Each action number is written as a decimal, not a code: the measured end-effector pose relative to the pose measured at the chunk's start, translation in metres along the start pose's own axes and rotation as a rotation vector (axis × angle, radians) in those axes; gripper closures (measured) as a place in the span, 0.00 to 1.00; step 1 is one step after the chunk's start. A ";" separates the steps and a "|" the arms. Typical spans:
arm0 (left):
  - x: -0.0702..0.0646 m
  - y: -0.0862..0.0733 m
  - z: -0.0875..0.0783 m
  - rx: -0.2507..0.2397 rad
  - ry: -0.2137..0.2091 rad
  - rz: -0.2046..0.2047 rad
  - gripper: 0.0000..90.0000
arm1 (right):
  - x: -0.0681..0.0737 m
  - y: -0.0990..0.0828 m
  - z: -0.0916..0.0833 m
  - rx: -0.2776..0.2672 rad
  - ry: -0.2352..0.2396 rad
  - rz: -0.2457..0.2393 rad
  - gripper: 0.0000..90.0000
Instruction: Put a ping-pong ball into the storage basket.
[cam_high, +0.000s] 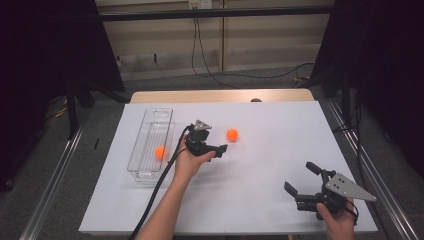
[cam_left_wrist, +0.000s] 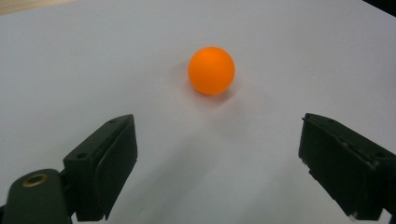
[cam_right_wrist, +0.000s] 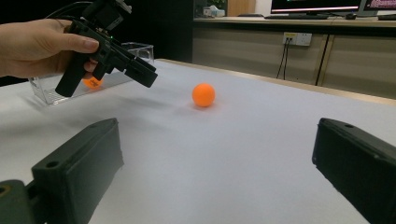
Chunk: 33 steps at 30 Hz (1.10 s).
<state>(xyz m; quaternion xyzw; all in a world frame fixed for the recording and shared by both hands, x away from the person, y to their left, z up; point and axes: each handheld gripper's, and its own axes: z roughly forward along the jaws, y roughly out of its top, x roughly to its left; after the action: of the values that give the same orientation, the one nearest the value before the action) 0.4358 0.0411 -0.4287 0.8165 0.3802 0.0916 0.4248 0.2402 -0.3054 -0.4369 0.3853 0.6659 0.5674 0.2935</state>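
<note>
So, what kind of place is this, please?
Probably a lab or office workroom set up for recording. A table covered in white stands between dark curtains, cables run along the floor, and monitors sit on a counter behind.

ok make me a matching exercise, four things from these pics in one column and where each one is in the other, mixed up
Things:
1. loose ball
2. second ball
3. left tongs
4. right tongs

Places:
A. inside the clear tray
B. near the table's front right corner, open, holding nothing
C. on the white sheet, out in the open
D. mid-table beside the tray, open, aimed at the loose ball

Pairs: 1-C, 2-A, 3-D, 4-B
</note>
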 end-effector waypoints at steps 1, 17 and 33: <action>0.000 0.000 0.001 -0.002 0.001 -0.004 0.13 | 0.000 0.000 0.000 0.000 -0.001 0.000 0.01; 0.001 0.004 0.008 -0.003 0.009 -0.004 0.13 | 0.000 0.000 0.000 0.001 0.000 0.001 0.01; -0.001 0.009 0.013 -0.009 0.008 -0.003 0.13 | 0.000 0.000 0.000 0.001 0.000 0.000 0.01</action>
<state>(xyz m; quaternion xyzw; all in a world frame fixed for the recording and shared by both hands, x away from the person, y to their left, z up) 0.4460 0.0288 -0.4296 0.8135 0.3828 0.0960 0.4272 0.2403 -0.3053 -0.4371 0.3854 0.6662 0.5670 0.2935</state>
